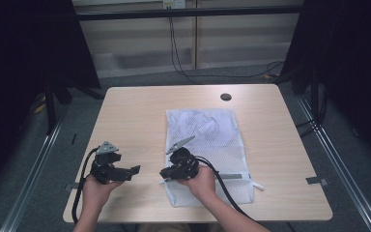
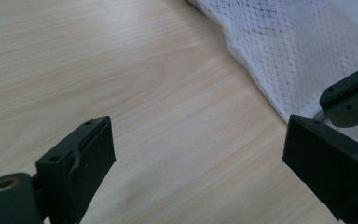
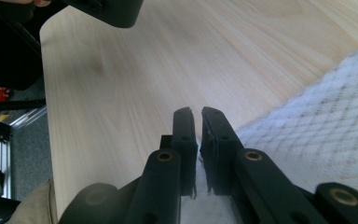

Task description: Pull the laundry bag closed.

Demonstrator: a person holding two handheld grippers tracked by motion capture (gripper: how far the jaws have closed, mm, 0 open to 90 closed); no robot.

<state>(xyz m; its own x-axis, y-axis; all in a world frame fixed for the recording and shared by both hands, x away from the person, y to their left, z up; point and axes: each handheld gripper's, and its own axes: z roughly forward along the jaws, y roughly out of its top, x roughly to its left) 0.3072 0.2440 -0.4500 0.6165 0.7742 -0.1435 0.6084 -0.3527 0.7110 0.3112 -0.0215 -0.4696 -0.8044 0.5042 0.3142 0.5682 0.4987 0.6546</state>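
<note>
Pinching the white mesh laundry bag (image 1: 207, 145) at its near left edge.
Right gripper (image 1: 166, 175) fingers nearly closed on mesh; left gripper (image 1: 134, 170) fingers wide open above the desk (image 1: 130, 116).

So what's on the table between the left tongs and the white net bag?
Nothing: just bare wooden table between the left tongs and the white net bag, as the left gripper view shows.
</note>
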